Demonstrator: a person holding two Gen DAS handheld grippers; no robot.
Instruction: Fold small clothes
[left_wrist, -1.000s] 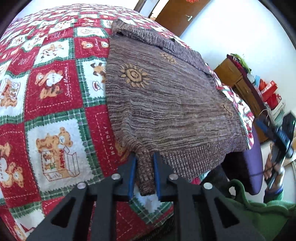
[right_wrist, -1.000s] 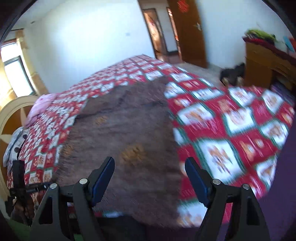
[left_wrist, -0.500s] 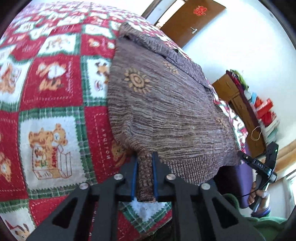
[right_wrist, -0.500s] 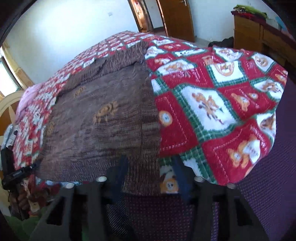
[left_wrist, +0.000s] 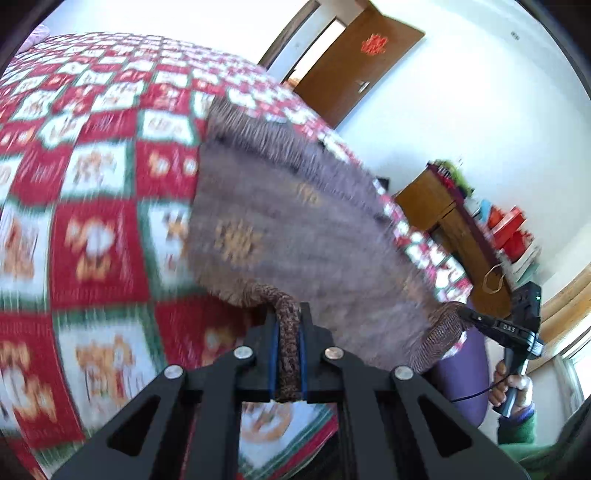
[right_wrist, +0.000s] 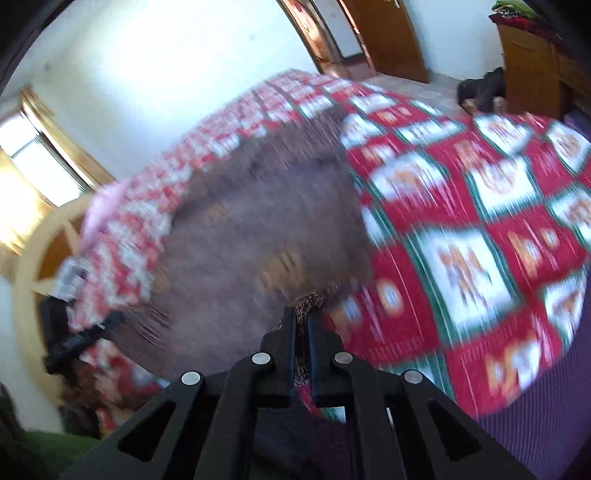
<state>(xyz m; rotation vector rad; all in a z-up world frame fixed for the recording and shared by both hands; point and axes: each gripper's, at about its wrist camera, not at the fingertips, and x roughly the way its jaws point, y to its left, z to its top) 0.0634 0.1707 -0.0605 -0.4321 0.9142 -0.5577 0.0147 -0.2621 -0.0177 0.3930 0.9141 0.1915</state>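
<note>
A brown knitted sweater (left_wrist: 295, 229) with small sun motifs lies spread on a red, white and green patchwork bedspread (left_wrist: 92, 206). My left gripper (left_wrist: 289, 317) is shut on the ribbed hem at its near left corner, and that corner is lifted off the bed. My right gripper (right_wrist: 302, 317) is shut on the hem of the sweater (right_wrist: 258, 236) at the other near corner. In the left wrist view the right gripper (left_wrist: 465, 315) shows at the far right, held by a hand (left_wrist: 511, 387), pinching the raised hem corner. Both views are blurred by motion.
A wooden dresser (left_wrist: 454, 221) with red boxes and clutter stands right of the bed, and a brown door (left_wrist: 354, 62) is behind it. A purple sheet (right_wrist: 535, 424) hangs over the near bed edge. A round wooden headboard (right_wrist: 40, 251) and window lie at the left.
The right gripper came down and shut on the sweater's hem. The left gripper tightened on the hem and lifted its corner up. Both near corners now rise off the bed.
</note>
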